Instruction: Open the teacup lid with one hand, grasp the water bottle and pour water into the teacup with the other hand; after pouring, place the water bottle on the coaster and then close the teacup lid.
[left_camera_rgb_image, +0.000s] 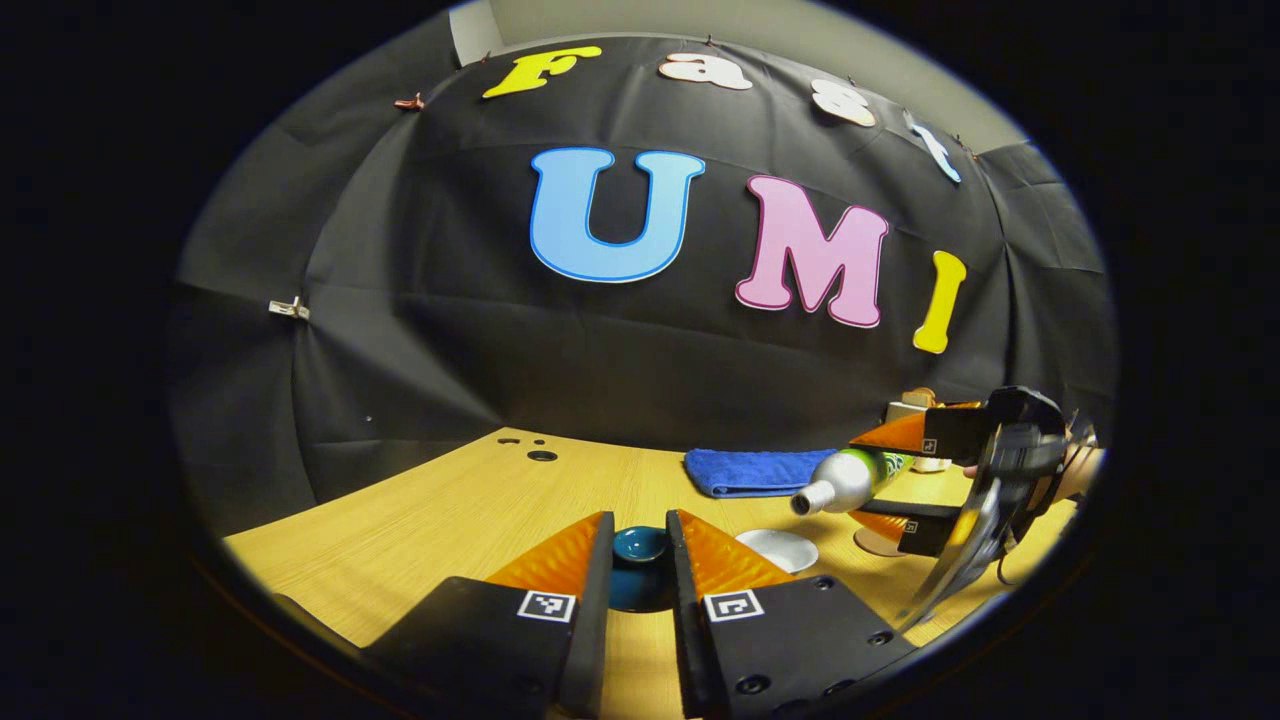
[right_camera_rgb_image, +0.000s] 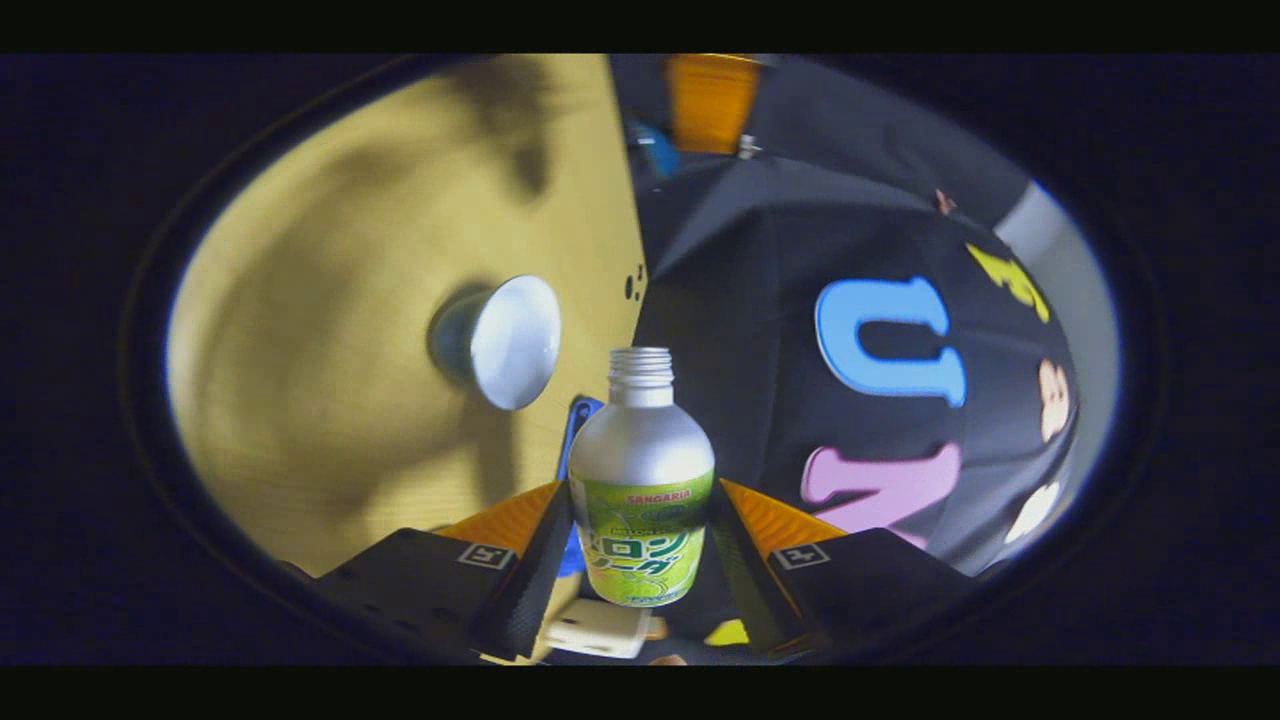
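Observation:
My left gripper (left_camera_rgb_image: 640, 520) is shut on the dark blue teacup lid (left_camera_rgb_image: 640, 548) and holds it above the wooden table (left_camera_rgb_image: 450, 510). The white teacup (left_camera_rgb_image: 778, 550) stands uncovered just right of it. Farther right, my right gripper (left_camera_rgb_image: 862, 482) is shut on the silver and green water bottle (left_camera_rgb_image: 848, 478). The bottle is tipped on its side, and its uncapped mouth points toward the teacup from above and to the right. In the right gripper view the bottle (right_camera_rgb_image: 640, 450) sits between the fingers of my right gripper (right_camera_rgb_image: 642, 490), with the teacup (right_camera_rgb_image: 512, 342) beyond its mouth.
A round tan coaster (left_camera_rgb_image: 876, 543) lies on the table, partly behind the right gripper's lower finger. A folded blue towel (left_camera_rgb_image: 755, 470) lies at the back by the wall. A small wooden object (left_camera_rgb_image: 915, 404) stands at the far right.

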